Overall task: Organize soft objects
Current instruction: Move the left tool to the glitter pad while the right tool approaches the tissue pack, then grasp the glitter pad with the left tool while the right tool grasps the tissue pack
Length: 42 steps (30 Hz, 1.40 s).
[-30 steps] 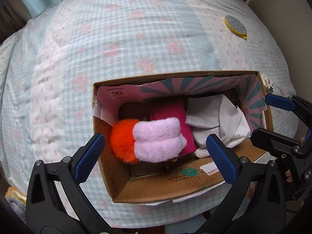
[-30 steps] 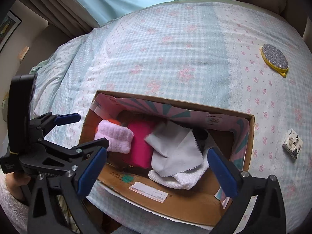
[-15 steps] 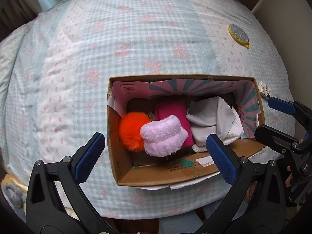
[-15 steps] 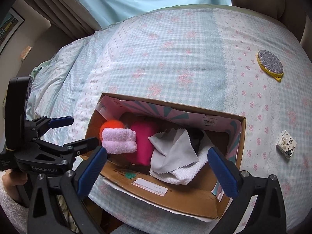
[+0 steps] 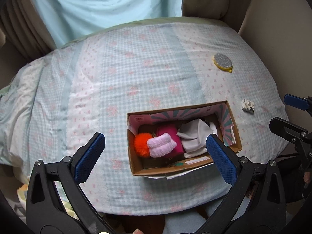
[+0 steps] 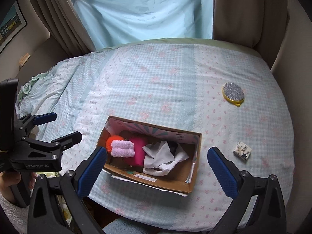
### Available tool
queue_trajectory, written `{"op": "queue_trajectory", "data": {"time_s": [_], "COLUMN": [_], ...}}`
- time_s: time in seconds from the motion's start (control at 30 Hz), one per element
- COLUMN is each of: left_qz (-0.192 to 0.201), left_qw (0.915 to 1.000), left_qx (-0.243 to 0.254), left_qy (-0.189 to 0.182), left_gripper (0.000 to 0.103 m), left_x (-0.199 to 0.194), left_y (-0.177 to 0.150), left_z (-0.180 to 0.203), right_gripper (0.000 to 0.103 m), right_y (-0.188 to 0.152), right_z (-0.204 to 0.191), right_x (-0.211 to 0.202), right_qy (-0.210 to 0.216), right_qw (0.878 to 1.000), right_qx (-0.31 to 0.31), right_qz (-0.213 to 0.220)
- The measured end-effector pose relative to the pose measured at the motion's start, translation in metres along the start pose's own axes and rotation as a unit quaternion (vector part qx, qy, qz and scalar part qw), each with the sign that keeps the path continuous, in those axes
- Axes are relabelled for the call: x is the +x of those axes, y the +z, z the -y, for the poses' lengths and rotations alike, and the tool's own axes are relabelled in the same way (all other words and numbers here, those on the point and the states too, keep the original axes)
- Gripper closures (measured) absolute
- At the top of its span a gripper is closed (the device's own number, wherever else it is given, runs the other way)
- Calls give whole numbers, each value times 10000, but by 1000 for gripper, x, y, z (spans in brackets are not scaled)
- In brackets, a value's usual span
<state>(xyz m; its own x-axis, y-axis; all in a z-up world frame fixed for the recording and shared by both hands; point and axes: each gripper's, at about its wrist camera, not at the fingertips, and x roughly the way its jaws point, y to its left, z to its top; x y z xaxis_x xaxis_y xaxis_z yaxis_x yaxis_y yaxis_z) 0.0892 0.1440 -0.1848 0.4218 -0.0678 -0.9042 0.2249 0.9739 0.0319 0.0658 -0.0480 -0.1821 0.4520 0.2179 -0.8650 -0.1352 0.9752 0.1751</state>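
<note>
Open cardboard box (image 5: 136, 161) on a bed covered by a pale blue gingham quilt (image 5: 136, 78) with pink floral print; the box sits near the quilt's near edge, at about 5 o'clock from the frame centre in the left wrist view and at about 6 o'clock in the right wrist view. Its inner walls carry a pink and teal sunburst pattern, and a white label runs along the near flap.

Contents, packed side by side: an orange fluffy pom-pom (image 5: 141, 145) at the 9 o'clock end; a pale pink plush roll (image 5: 160, 145) (folded in two soft ridges) touching the pom-pom and lying on a magenta folded cloth (image 6: 138, 152); a grey cloth with pinked edges (image 6: 158, 154) draped over a white knitted cloth (image 6: 167, 167) at the 3 o'clock end.

Left gripper (image 5: 156, 156): jaws spread wide, blue pads well apart, holding nothing, raised above the box. Right gripper (image 6: 157, 165): jaws likewise wide apart and empty, framing the box from above.

Loose on the quilt: an oval grey scrub pad with yellow backing (image 6: 233, 94) at 2 o'clock from the box, well apart from it; a small white patterned square block (image 6: 242, 150) at 3 o'clock, near the box but not touching it.
</note>
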Motion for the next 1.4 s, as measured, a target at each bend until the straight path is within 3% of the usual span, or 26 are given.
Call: {"op": "queue_trajectory", "data": {"time_s": [0.13,0.3,0.5,0.67,0.97,1.17,1.4], "left_qz": [413,609,606,528,134,-215,-704], "left_qw": [9983,9931,9860,9825,9699,9497,9245], "left_qx": [377,889,1354,1551,2218,2856,3401], "left_qy": [-142,-458,-761,-892,-995,-1270,-1568], "left_gripper": [0,0,0,0,0,0,0], "left_x": [-24,-27,-4,35,154,259,375], "left_y": [26,64,112,158,233,259,263], "left_z": [19,54,109,163,264,309,340], "right_gripper": [0,0,0,0,0,0,0], "right_y": [1,0,5,11,9,-12,-38], "right_z": [22,60,118,165,234,259,277], "right_x": [-33,-63,-65,-43,48,125,193], "right_qy": [-421,-995,-1144,-1032,-346,-60,170], "right_qw": [9987,9930,9917,9943,9899,9759,9597], "right_qx": [180,370,372,-29,-1279,-1916,-2411], "right_qz": [235,521,463,283,-498,-1038,-1433]}}
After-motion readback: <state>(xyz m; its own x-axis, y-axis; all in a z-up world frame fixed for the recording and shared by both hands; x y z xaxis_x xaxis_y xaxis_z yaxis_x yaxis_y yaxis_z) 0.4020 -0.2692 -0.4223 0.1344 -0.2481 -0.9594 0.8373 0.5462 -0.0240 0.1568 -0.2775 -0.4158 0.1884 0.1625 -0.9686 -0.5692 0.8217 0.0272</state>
